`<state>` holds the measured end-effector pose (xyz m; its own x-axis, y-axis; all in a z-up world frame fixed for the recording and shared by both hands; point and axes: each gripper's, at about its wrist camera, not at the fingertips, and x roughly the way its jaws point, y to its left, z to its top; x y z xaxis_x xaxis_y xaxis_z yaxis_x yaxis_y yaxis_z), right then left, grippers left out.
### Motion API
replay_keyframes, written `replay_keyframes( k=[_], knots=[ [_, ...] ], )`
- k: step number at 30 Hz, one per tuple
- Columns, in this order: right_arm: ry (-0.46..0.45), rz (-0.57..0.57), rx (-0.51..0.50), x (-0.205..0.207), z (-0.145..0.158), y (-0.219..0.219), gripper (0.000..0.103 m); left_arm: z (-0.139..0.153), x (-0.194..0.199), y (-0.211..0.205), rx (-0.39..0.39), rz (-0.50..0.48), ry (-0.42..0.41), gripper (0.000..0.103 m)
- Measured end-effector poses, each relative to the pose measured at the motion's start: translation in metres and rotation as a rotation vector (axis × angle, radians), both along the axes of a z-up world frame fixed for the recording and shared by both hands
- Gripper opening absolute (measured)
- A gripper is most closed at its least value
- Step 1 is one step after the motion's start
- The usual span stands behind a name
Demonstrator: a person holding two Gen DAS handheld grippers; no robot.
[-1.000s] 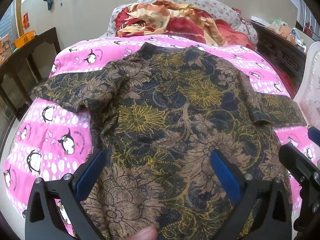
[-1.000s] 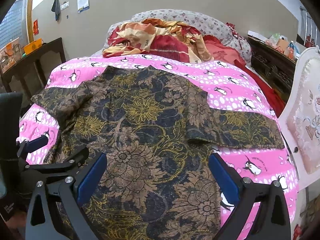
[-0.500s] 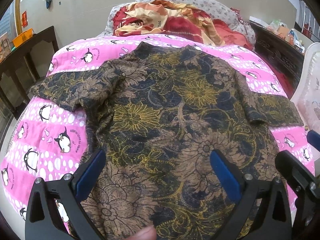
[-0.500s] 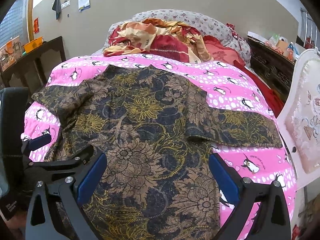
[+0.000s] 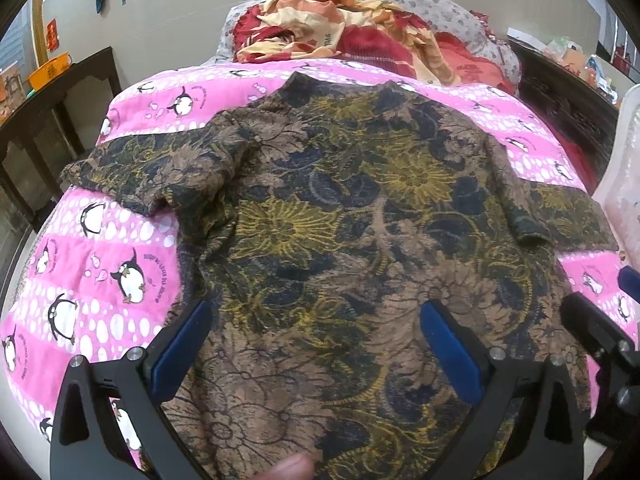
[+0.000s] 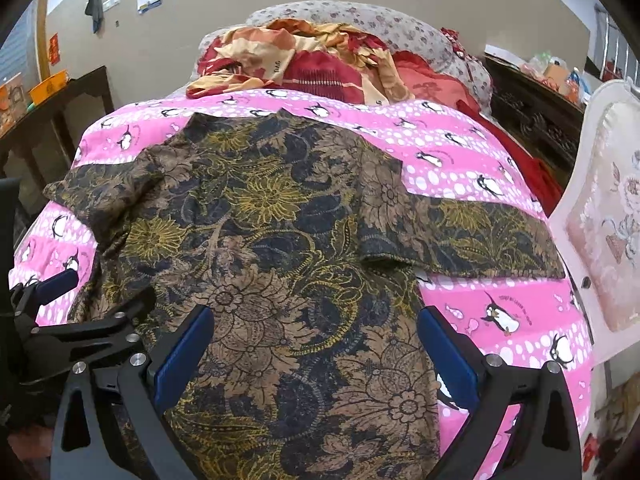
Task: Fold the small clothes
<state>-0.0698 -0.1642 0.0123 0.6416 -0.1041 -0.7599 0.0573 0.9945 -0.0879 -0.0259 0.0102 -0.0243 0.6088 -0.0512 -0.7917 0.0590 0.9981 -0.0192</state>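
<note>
A dark flowered shirt (image 5: pixel 340 232) is lying spread flat on the pink penguin blanket (image 5: pixel 100 264) of the bed, collar toward the far end and hem toward the near edge, so that its whole outline is showing for folding. Both short sleeves are sticking straight out: the left sleeve (image 5: pixel 132 172) is reaching almost to the left edge of the bed, and the right sleeve (image 6: pixel 472 236) is lying flat toward the padded white chair (image 6: pixel 600 220).

The left gripper (image 5: pixel 316 344) is hovering over the near left part of the shirt with its jaws released and wide apart, nothing between them. The right gripper (image 6: pixel 312 344) is hovering over the near right part, jaws likewise spread and empty. Each seems placed to take one side of the hem, though whether either is touching the cloth is hard to tell from these angles.

No fold is showing yet, so the task is probably just beginning. Bare blanket is lying open on both sides of the body below the sleeves, giving room to bring a sleeve inward. Beyond the collar a strip of blanket is free before the heap of red and orange bedding (image 6: pixel 304 64) near the pillow (image 6: pixel 380 24), so a fold toward the far end has some room. The chair is standing close on the right, and a dark side table (image 5: pixel 56 96) on the left, leaving little swing room past the bed's edges.
</note>
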Motion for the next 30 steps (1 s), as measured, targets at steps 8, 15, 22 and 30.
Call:
replay_keyframes(
  k=[8, 15, 22, 30],
  knots=[
    [0.029, 0.003, 0.034, 0.004, -0.007, -0.001, 0.103, -0.002, 0.005, 0.006, 0.000, 0.009, 0.007, 0.103],
    [0.035, -0.002, 0.034, 0.013, -0.013, -0.004, 0.103, -0.011, 0.016, 0.007, 0.006, 0.013, 0.020, 0.103],
    [0.059, -0.004, 0.038, 0.025, -0.025, -0.004, 0.103, -0.021, 0.023, 0.009, 0.012, 0.027, 0.033, 0.103],
    [0.080, 0.011, 0.039, 0.041, -0.039, -0.001, 0.103, -0.034, 0.037, 0.015, 0.007, 0.044, 0.055, 0.103]
  ],
)
